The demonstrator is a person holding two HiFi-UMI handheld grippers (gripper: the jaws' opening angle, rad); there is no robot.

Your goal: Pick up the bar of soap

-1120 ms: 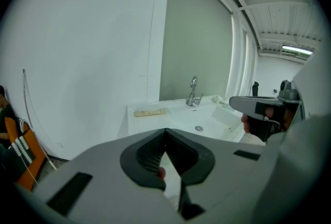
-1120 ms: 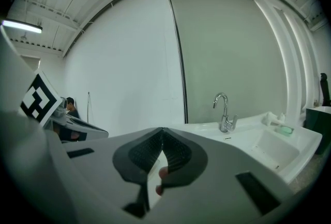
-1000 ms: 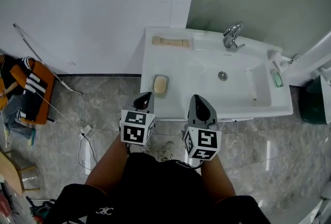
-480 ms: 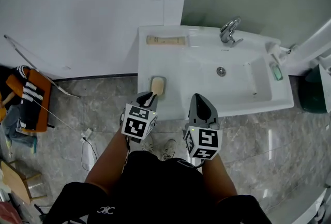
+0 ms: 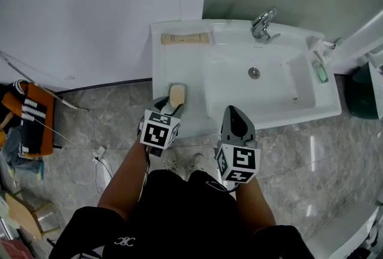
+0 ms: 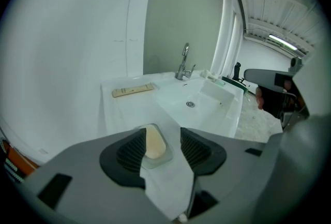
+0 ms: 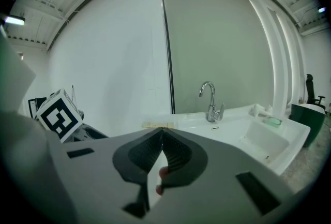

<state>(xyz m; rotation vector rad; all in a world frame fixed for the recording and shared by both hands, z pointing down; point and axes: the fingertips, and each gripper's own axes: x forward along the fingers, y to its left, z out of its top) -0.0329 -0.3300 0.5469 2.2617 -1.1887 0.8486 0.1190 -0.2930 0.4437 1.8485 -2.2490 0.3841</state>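
Observation:
The beige bar of soap [image 5: 176, 94] lies in a small clear dish [image 5: 177, 85] on the white sink's [image 5: 179, 60] left ledge, near its front edge. My left gripper [image 5: 166, 109] hovers just in front of the dish, and its jaws are opening. In the left gripper view the soap [image 6: 153, 143] shows in the gap of the left gripper [image 6: 162, 134], with neither pad touching it. My right gripper [image 5: 236, 116] stays in front of the basin, below its rim. In its own view the right gripper [image 7: 162, 135] has its pads pressed together on nothing.
A beige flat tube [image 5: 185, 38] lies at the ledge's back. The faucet [image 5: 262, 24] and drain [image 5: 254, 72] are to the right, with a green item [image 5: 321, 74] on the right ledge. Clothes [image 5: 30, 114] and a cable [image 5: 99, 159] lie on the floor at the left.
My left gripper has moved forward up to the soap dish and its jaws have parted. The right gripper has stayed about where it was.

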